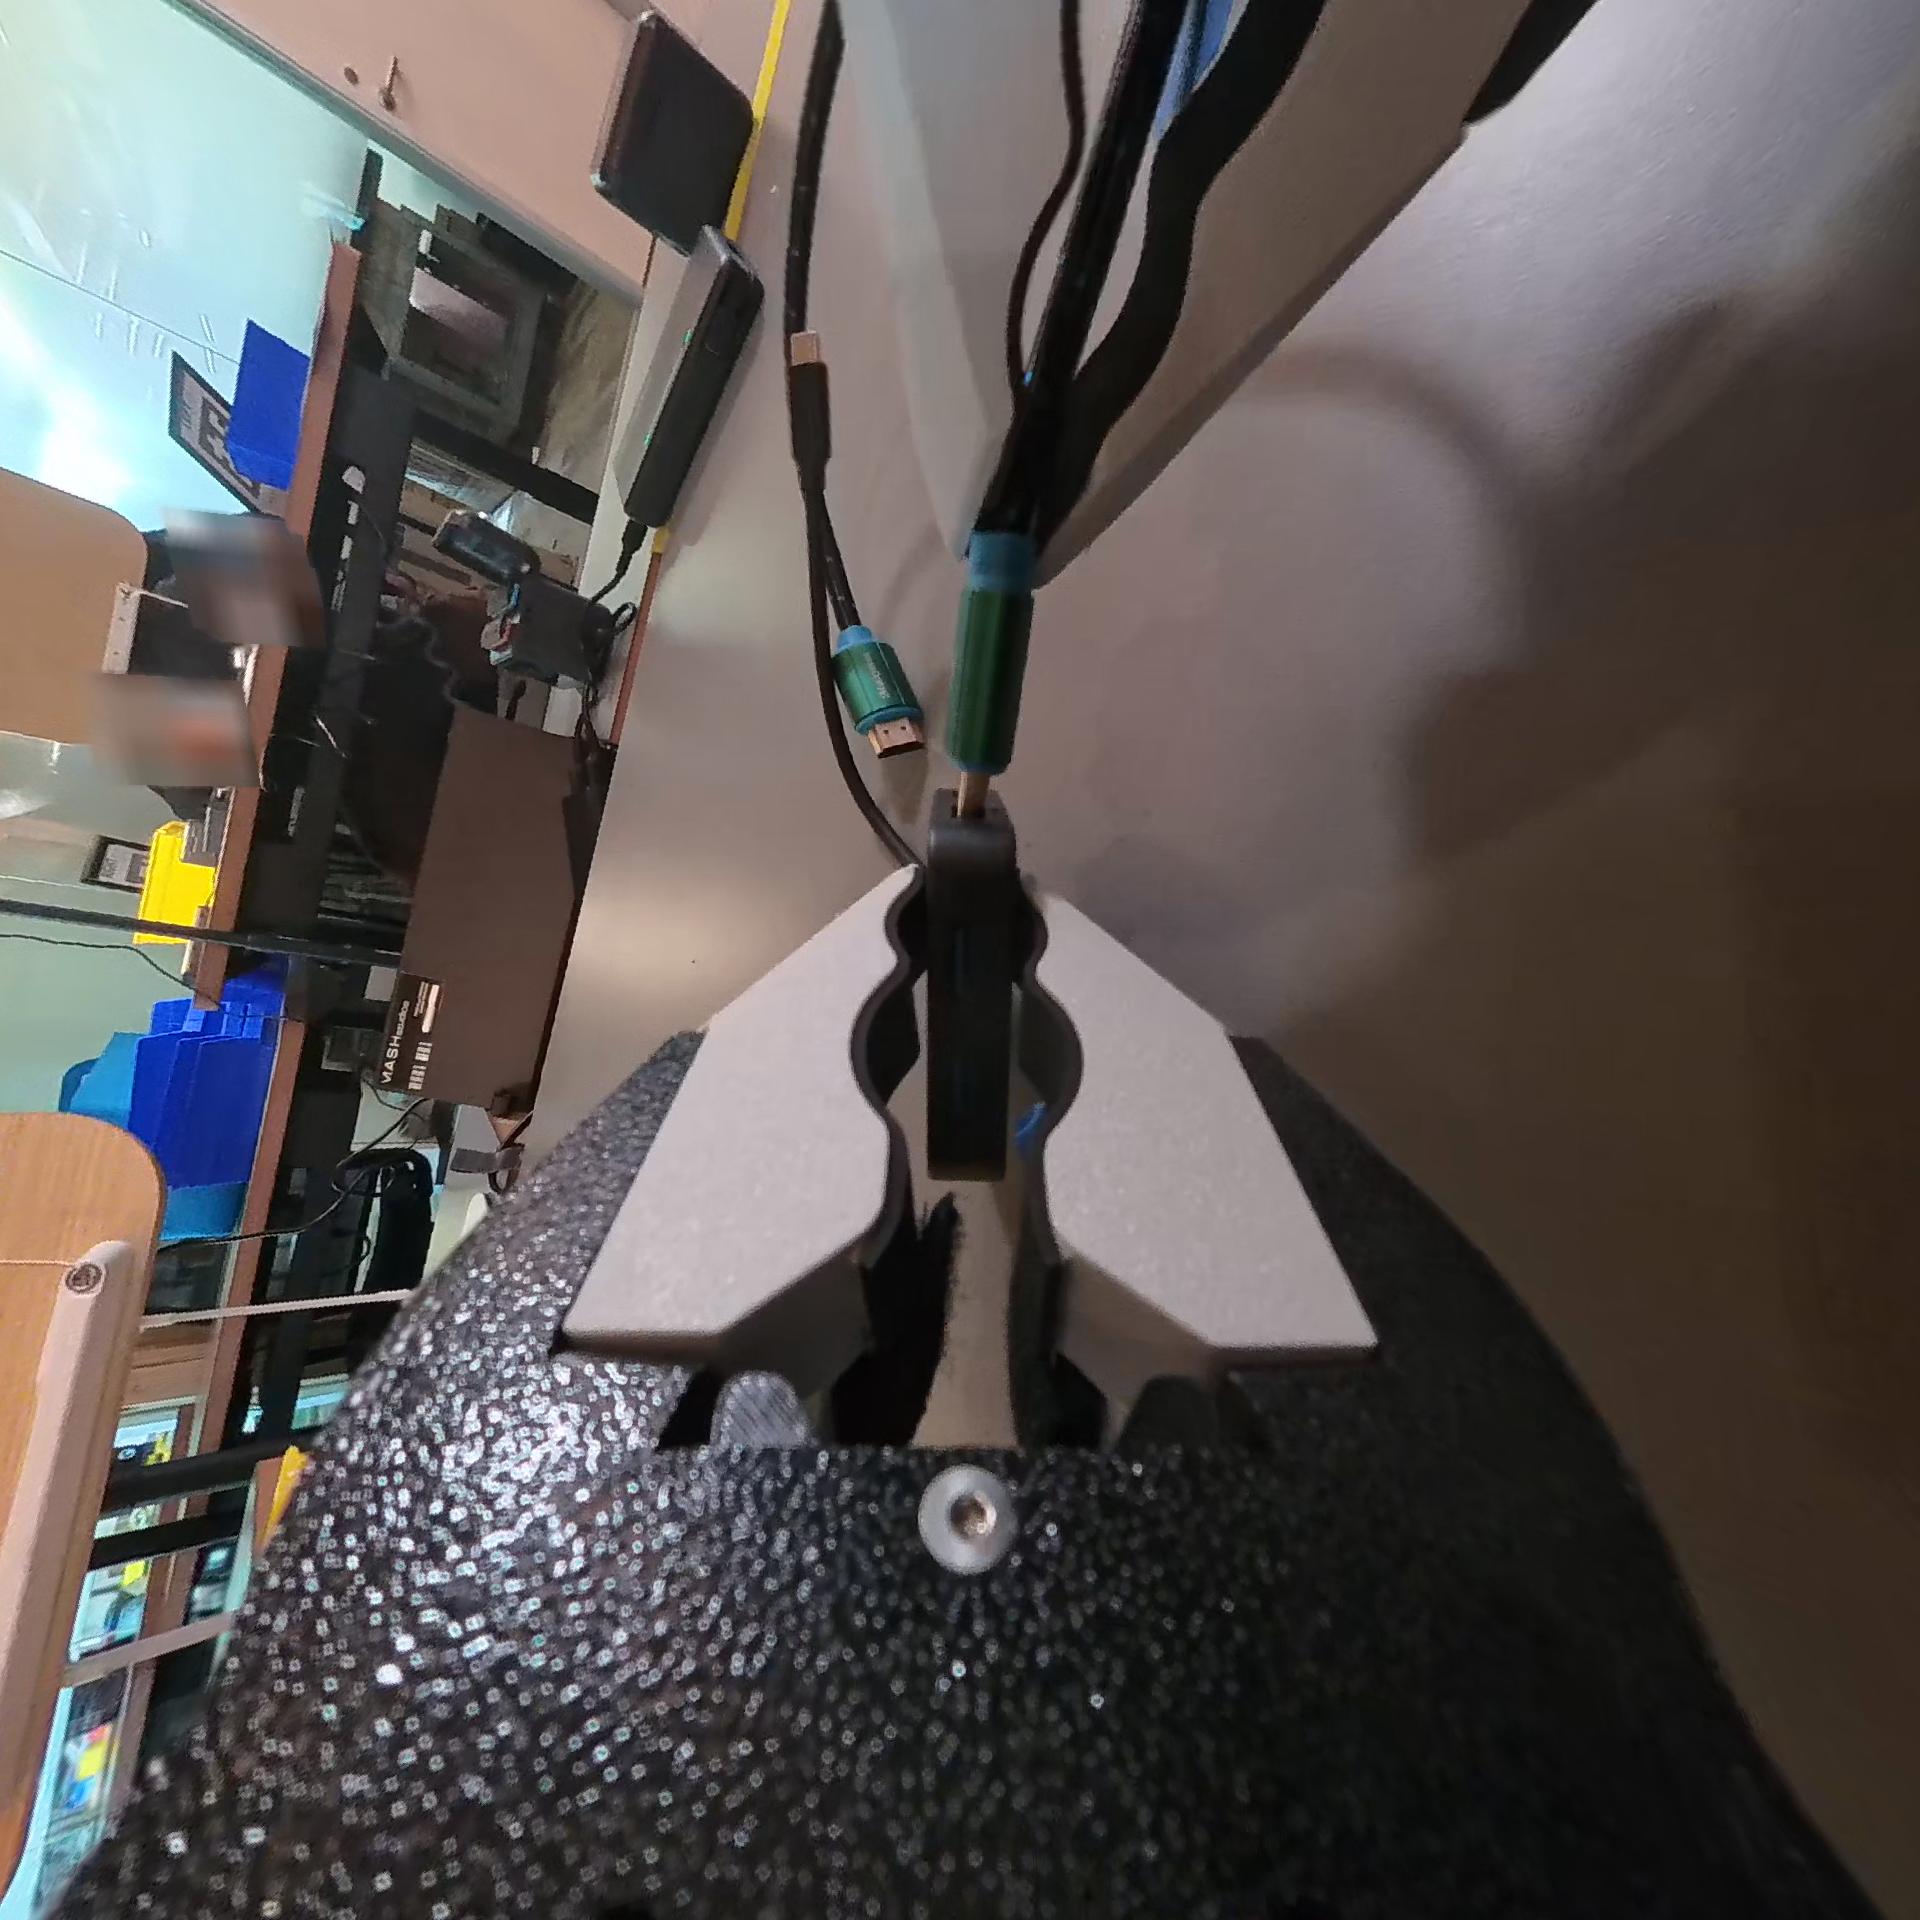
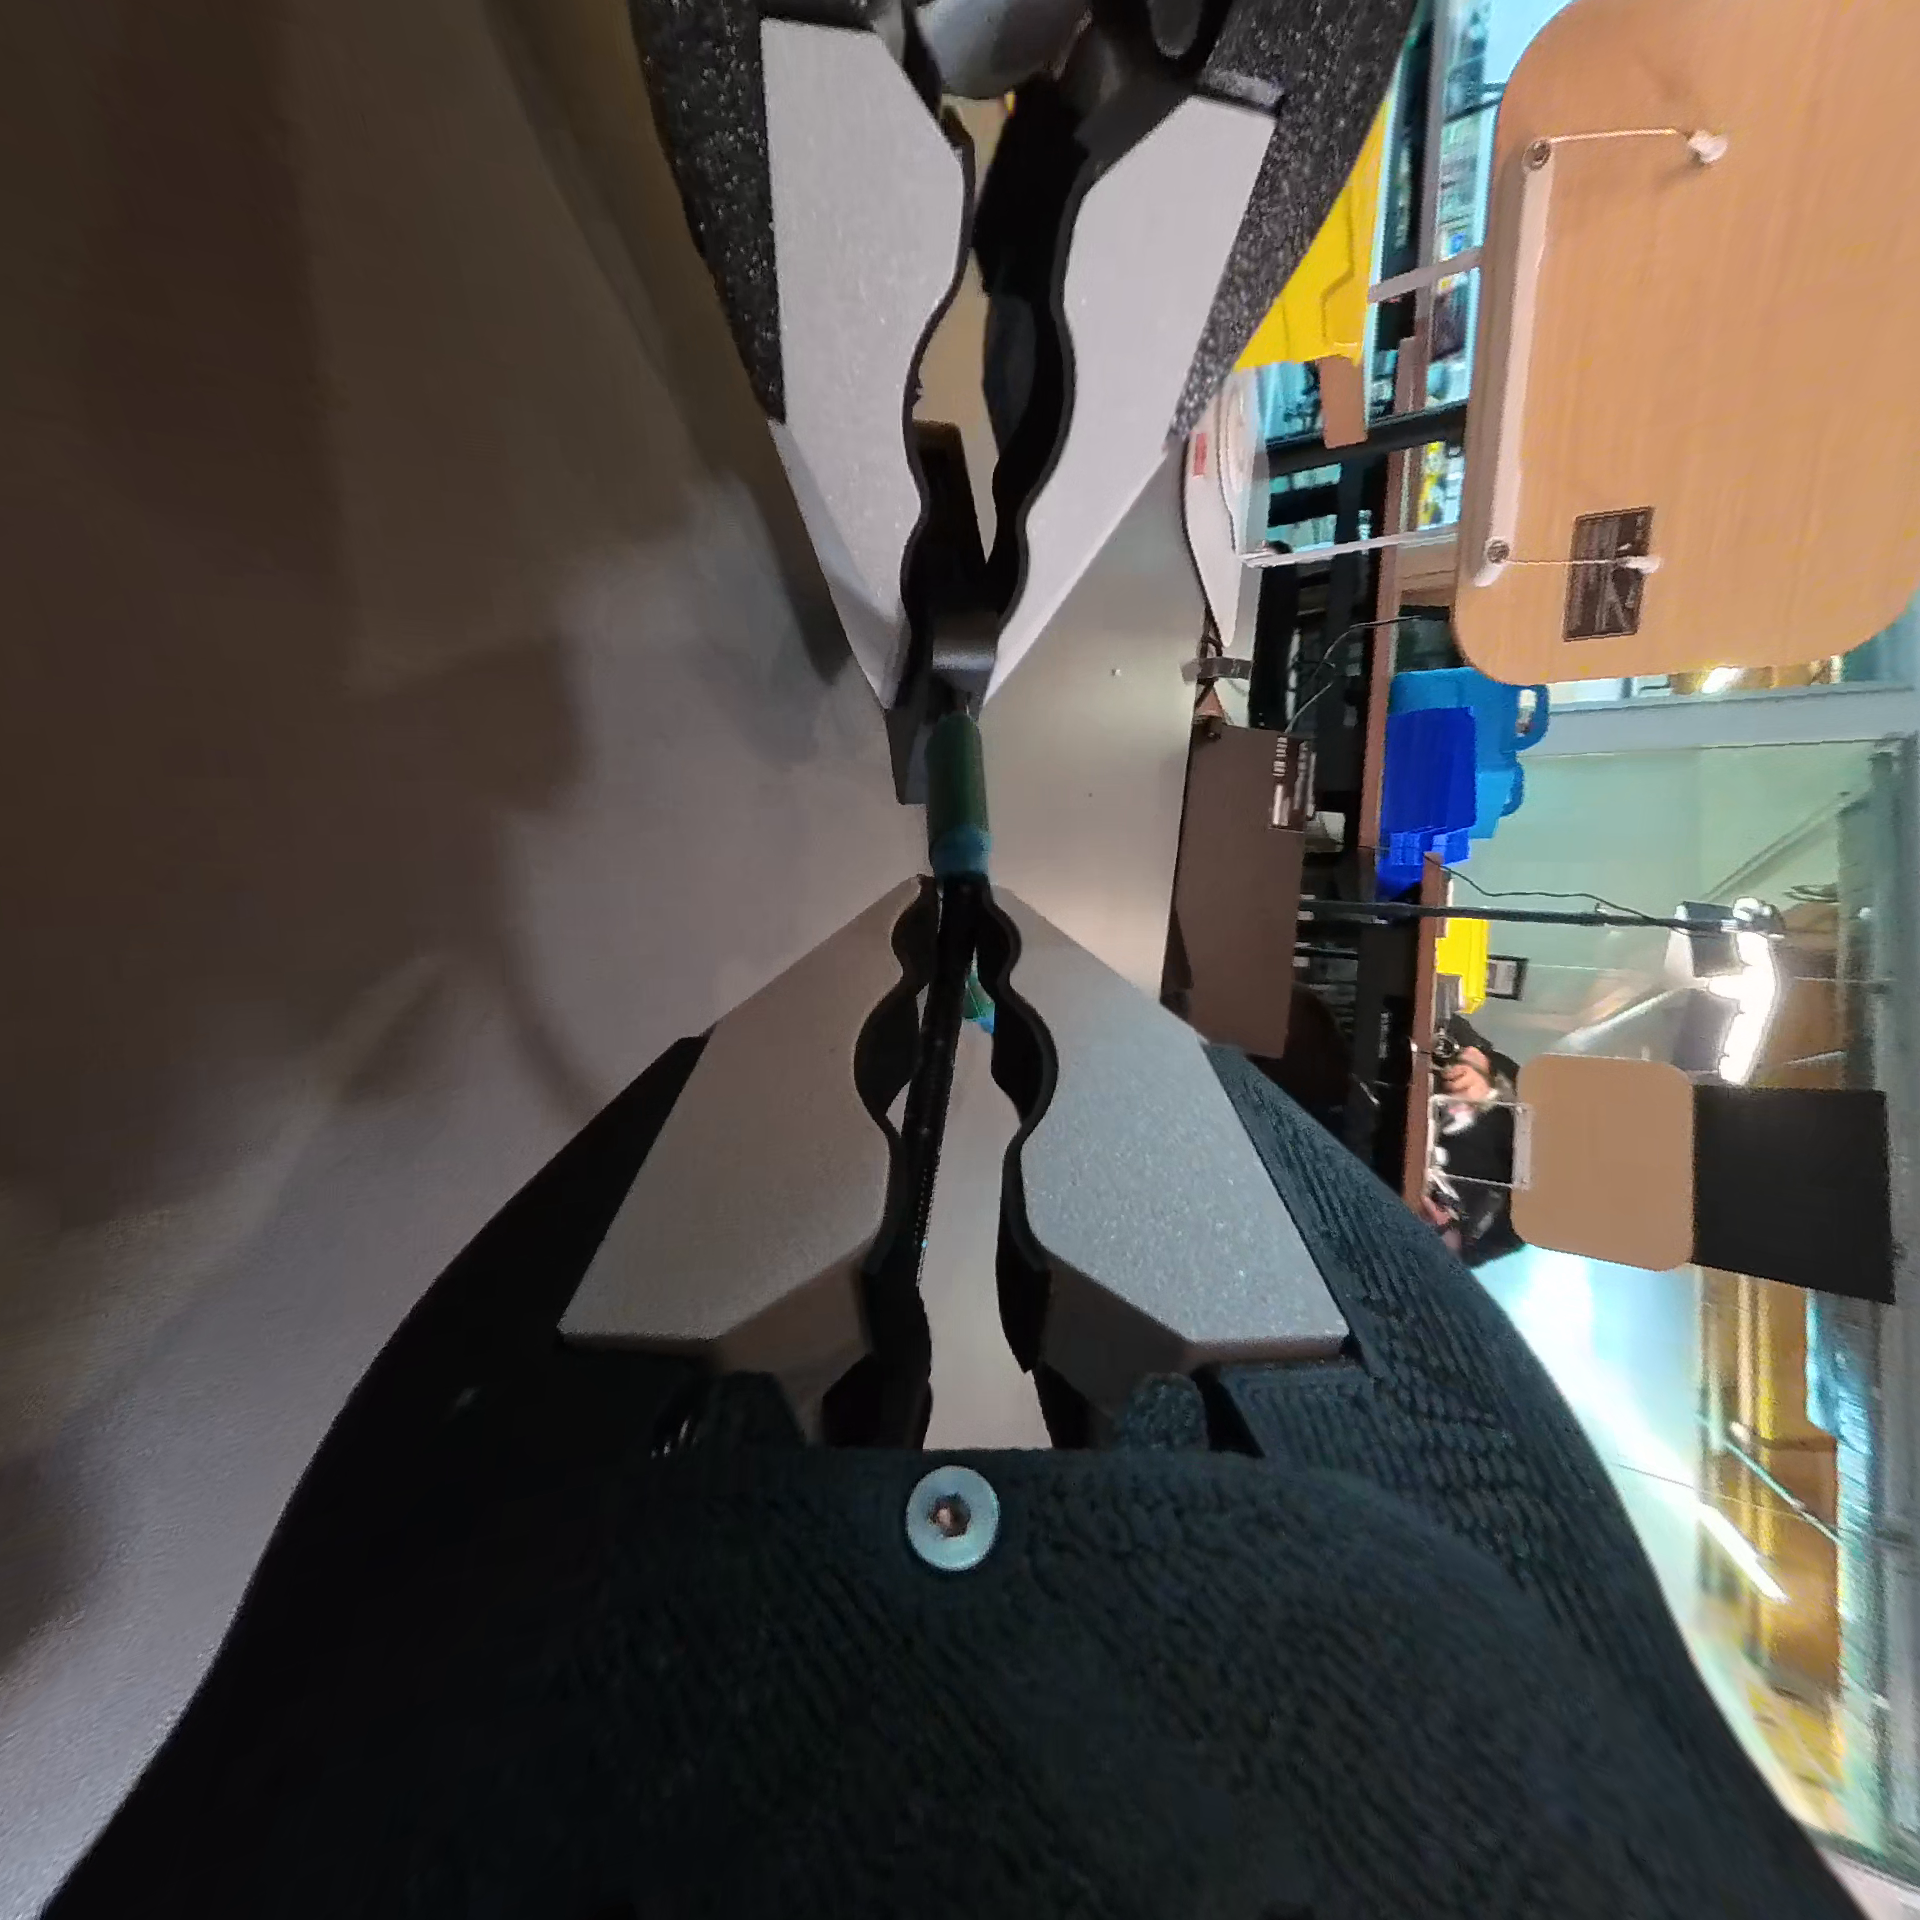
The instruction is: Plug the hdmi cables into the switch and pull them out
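My left gripper (image 1: 971, 883) is shut on the black switch (image 1: 966, 987) and holds it edge-on above the pale table (image 1: 1403, 779). A green hdmi plug (image 1: 992, 675) points into the switch's top port, with a bit of its gold tip showing. My right gripper (image 2: 961, 894) is shut on that plug's black cable (image 2: 925, 1091) just behind the plug (image 2: 956, 774). The right gripper also shows in the left wrist view (image 1: 1003, 561). The left gripper (image 2: 951, 675) with the switch (image 2: 951, 644) faces it in the right wrist view. A second green hdmi plug (image 1: 881, 691) lies loose on the table.
A thin black lead (image 1: 857, 790) runs from the switch. A brown-tipped cable (image 1: 805, 405) and two dark power banks (image 1: 691, 384) (image 1: 675, 104) lie near the table's far edge. Beyond it are shelves, blue bins (image 2: 1444, 769) and wooden chair backs (image 2: 1683, 343). Spacing between my two grippers at the tips: around 5 cm.
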A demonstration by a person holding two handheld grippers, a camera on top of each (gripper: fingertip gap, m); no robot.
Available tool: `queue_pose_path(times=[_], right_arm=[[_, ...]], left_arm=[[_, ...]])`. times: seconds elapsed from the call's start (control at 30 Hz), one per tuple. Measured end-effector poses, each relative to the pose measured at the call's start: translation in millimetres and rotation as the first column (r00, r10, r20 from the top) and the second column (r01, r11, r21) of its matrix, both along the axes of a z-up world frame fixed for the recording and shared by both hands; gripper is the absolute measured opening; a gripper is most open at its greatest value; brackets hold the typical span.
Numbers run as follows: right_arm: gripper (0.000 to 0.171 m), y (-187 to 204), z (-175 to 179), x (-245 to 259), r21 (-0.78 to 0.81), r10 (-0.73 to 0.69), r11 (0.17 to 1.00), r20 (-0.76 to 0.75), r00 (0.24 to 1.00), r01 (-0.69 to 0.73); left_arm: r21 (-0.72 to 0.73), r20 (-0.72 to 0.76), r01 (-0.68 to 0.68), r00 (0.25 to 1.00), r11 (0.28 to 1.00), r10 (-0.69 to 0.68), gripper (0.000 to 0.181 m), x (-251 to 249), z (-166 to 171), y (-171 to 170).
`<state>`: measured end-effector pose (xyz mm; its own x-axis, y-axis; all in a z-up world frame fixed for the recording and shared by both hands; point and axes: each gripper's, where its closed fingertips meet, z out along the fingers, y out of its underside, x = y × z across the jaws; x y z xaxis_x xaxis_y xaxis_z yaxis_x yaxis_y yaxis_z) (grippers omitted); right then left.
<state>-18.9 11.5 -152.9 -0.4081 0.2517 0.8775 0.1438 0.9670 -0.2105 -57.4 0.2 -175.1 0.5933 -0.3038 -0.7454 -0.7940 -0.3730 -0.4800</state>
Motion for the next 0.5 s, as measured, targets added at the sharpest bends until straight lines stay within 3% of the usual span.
queue_pose_path(times=[0.2, 0.3, 0.43, 0.5], right_arm=[[0.006, 4, -4, -6, -0.1, -0.018, 0.995, 0.045, 0.999, 0.023], [0.019, 6, -8, -9, -0.119, -0.025, 0.992, 0.039, 0.999, 0.029], [0.019, 6, -4, -11, -0.163, -0.041, 0.986, 0.008, 0.999, 0.042], [0.009, 3, -3, -12, -0.159, -0.035, 0.987, 0.003, 0.999, 0.036]], left_arm=[[-0.003, 0.058, -0.014, 0.998, 1.0, 0.015, 0.011, -2, 1, 0], [-0.008, 0.071, -0.018, 0.997, 1.0, 0.019, 0.012, -2, 1, 0], [-0.008, 0.085, -0.019, 0.996, 1.0, 0.02, 0.012, -2, 1, 0], [-0.008, 0.085, -0.018, 0.996, 1.0, 0.018, 0.012, -1, 1, 1]])
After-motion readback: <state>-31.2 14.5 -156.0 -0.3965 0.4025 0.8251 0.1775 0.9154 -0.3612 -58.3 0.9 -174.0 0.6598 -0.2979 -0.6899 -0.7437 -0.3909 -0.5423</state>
